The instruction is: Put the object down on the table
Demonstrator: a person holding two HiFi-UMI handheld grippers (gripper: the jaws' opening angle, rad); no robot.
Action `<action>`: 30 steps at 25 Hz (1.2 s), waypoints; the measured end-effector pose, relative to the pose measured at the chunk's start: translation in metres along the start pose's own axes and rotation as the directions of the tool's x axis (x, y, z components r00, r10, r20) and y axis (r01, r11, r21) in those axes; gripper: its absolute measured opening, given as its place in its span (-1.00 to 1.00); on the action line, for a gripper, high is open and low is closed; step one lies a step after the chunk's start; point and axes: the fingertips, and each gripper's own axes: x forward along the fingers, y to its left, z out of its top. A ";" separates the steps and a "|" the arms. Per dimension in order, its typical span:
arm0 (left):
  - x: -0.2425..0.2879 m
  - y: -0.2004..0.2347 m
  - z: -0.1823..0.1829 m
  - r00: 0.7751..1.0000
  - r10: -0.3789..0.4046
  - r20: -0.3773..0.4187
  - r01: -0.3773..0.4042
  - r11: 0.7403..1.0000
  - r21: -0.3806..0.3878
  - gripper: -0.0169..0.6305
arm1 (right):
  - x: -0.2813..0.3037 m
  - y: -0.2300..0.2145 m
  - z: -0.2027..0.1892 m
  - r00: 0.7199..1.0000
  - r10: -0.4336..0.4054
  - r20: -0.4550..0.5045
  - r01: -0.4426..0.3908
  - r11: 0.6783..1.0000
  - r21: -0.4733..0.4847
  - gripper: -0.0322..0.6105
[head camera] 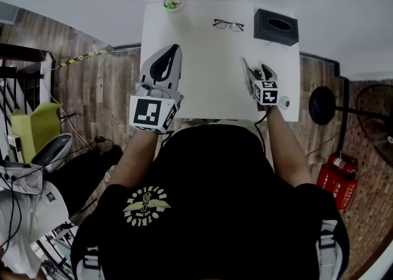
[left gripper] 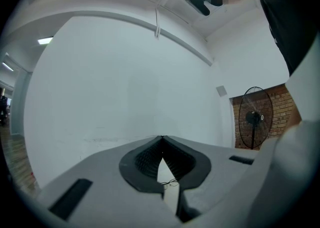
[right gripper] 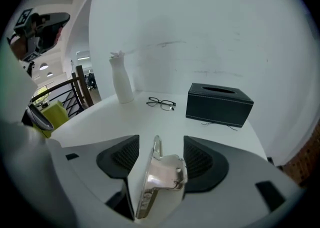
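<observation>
Between the spread jaws of the right gripper (right gripper: 161, 147) a shiny metal object (right gripper: 160, 172) is seen, set on edge. Its long axis runs along the line on which the gripper points, and its narrow, flat tip is turned away from the camera, toward the far side of the white table (right gripper: 100, 117). It is made of polished, mirror-bright metal: a thin, slightly curved plate on the left, with a rounded, bulging block joined to its right face. The left ribbed pad stands clear of the plate. The block lies just beside the right pad, and whether they touch cannot be told.

Ahead of this gripper, a pair of thin-rimmed glasses (right gripper: 161, 103) is laid on the smooth tabletop. To the right of them stands a black rectangular tissue box (right gripper: 219, 103) with stitched edges, and to the left a slim white vase (right gripper: 121, 79).

The left gripper (left gripper: 161, 139) is held level toward a plain white wall, its dark ribbed jaws brought together at the tips with nothing between them.
</observation>
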 end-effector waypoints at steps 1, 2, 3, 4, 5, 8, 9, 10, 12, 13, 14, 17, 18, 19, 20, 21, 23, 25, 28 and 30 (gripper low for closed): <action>0.001 -0.001 0.001 1.000 -0.005 0.002 0.005 1.000 0.000 -0.92 | -0.005 0.002 0.006 1.000 0.004 0.021 -0.004 1.000 0.006 -0.05; 0.001 -0.002 0.001 1.000 -0.010 0.004 0.010 1.000 -0.001 -0.92 | -0.010 0.005 0.012 0.999 0.006 0.046 -0.007 1.000 0.015 -0.05; 0.001 -0.002 0.001 1.000 -0.015 0.006 0.015 1.000 -0.002 -0.92 | -0.017 0.007 0.019 0.997 0.005 0.073 -0.007 1.000 0.025 -0.10; 0.001 -0.003 0.001 1.000 -0.018 0.007 0.018 1.000 -0.003 -0.92 | -0.024 0.008 0.027 0.995 0.001 0.103 -0.005 0.999 0.035 -0.22; 0.001 -0.003 0.001 1.000 -0.019 0.007 0.019 1.000 -0.006 -0.92 | -0.031 0.009 0.035 0.991 -0.005 0.135 -0.002 0.999 0.045 -0.39; 0.000 -0.003 0.001 1.000 -0.020 0.010 0.020 1.000 -0.018 -0.92 | -0.054 0.009 0.061 0.973 -0.033 0.229 0.017 0.997 0.069 -0.73; 0.000 -0.003 0.001 1.000 -0.021 0.012 0.021 1.000 -0.022 -0.92 | -0.062 0.009 0.069 0.965 -0.043 0.258 0.025 0.997 0.073 -0.84; 0.000 -0.003 0.001 1.000 -0.022 0.014 0.023 0.999 -0.027 -0.92 | -0.069 0.009 0.077 0.958 -0.049 0.284 0.028 0.997 0.077 -0.89; 0.001 -0.002 0.001 0.999 -0.028 0.020 0.029 0.999 -0.039 -0.92 | -0.082 0.013 0.092 0.944 -0.048 0.327 0.023 0.997 0.079 -0.89; 0.001 -0.003 0.002 0.999 -0.032 0.023 0.033 0.998 -0.047 -0.92 | -0.088 0.015 0.099 0.938 -0.048 0.342 0.022 0.997 0.078 -0.89; 0.001 -0.003 0.002 0.999 -0.036 0.026 0.037 0.998 -0.054 -0.92 | -0.093 0.017 0.105 0.934 -0.049 0.355 0.024 0.997 0.074 -0.89; -0.001 -0.008 0.003 0.998 -0.053 0.035 0.055 0.996 -0.072 -0.92 | -0.111 0.025 0.123 0.919 -0.047 0.391 0.028 0.998 0.054 -0.90; -0.001 -0.009 0.004 0.997 -0.060 0.039 0.063 0.995 -0.077 -0.92 | -0.116 0.028 0.129 0.914 -0.044 0.403 0.027 0.999 0.047 -0.90; 0.000 -0.011 0.004 0.997 -0.066 0.044 0.069 0.994 -0.082 -0.92 | -0.120 0.030 0.134 0.909 -0.041 0.414 0.026 0.999 0.040 -0.90; 0.001 -0.012 0.005 0.996 -0.072 0.047 0.076 0.993 -0.086 -0.92 | -0.124 0.031 0.139 0.906 -0.037 0.423 0.025 0.999 0.034 -0.90; 0.002 -0.013 0.005 0.996 -0.078 0.051 0.083 0.992 -0.090 -0.92 | -0.128 0.033 0.143 0.902 -0.035 0.430 0.024 0.999 0.031 -0.90; 0.003 -0.016 0.004 0.995 -0.090 0.053 0.095 0.991 -0.097 -0.92 | -0.136 0.035 0.151 0.895 -0.032 0.445 0.023 0.999 0.026 -0.90; 0.004 -0.016 0.003 0.994 -0.092 0.053 0.097 0.990 -0.105 -0.92 | -0.142 0.038 0.159 0.888 -0.026 0.458 0.020 1.000 0.018 -0.90; 0.007 -0.018 0.002 0.994 -0.093 0.052 0.099 0.989 -0.115 -0.93 | -0.152 0.041 0.170 0.879 -0.012 0.476 0.010 1.000 0.007 -0.90; 0.010 -0.020 0.001 0.994 -0.095 0.051 0.100 0.988 -0.115 -0.92 | -0.161 0.041 0.179 0.872 -0.008 0.490 0.008 1.000 0.001 -0.90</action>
